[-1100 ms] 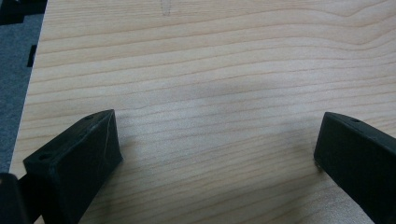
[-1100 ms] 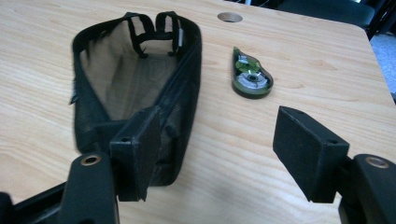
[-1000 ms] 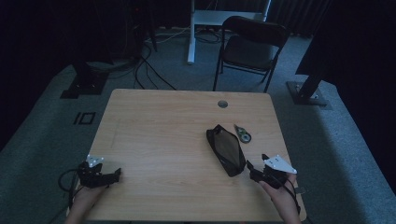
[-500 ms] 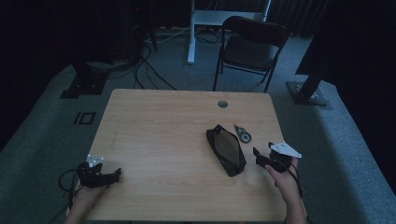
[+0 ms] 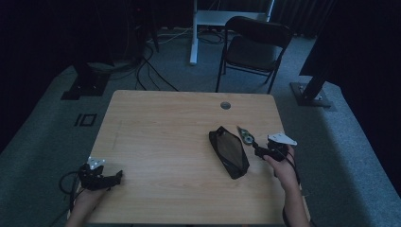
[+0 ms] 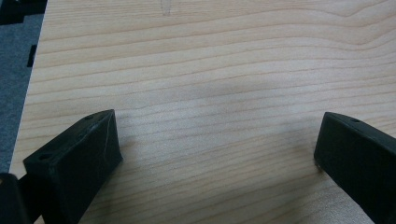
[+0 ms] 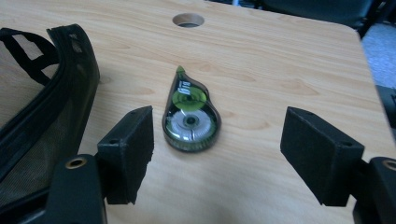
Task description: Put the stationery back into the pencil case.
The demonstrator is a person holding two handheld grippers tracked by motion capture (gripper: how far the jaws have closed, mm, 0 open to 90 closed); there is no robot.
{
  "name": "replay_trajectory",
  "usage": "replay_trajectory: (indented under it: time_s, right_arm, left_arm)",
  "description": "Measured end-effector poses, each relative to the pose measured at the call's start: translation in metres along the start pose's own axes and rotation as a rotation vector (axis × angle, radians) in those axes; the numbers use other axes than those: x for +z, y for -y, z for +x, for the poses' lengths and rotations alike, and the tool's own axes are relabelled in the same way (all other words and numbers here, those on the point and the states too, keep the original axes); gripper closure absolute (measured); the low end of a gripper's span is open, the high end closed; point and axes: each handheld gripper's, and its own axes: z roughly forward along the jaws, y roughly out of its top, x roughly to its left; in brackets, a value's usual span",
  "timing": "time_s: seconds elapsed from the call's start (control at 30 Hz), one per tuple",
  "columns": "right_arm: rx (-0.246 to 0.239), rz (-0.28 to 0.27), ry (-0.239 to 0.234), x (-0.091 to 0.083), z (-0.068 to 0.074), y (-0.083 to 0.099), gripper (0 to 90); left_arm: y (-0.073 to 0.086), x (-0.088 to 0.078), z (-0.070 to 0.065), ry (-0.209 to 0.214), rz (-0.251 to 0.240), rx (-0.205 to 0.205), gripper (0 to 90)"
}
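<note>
1 correction tape (image 7: 190, 117) lies apparently untouched just ahead of the wide-open right gripper (image 7: 217, 149).

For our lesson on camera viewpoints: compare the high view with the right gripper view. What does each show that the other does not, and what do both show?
High view alone: the left gripper resting open at the table's near left edge, the folding chair beyond the table, and the grey floor.

Right gripper view alone: the correction tape dispenser's green top and clear round spool, close up.

Both: the correction tape dispenser, the black mesh pouch beside it, the table's round hole, and the right gripper, open, its jaws having just been opening, nothing between them.
</note>
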Motion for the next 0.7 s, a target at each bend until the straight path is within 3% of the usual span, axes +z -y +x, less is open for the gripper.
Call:
replay_trajectory:
  time_s: [0.17,0.5,0.7]
  right_arm:
    - [-0.029,0.026,-0.015,0.015,-0.001,-0.004,26.4]
    - [0.002,0.082,-0.016,0.046,-0.003,-0.011,26.8]
    - [-0.024,0.121,-0.012,0.062,0.000,-0.018,29.1]
  left_arm:
    - [0.000,0.000,0.000,0.000,0.000,0.000,0.5]
    - [0.000,0.000,0.000,0.000,0.000,0.000,0.5]
    - [0.000,0.000,0.000,0.000,0.000,0.000,0.5]
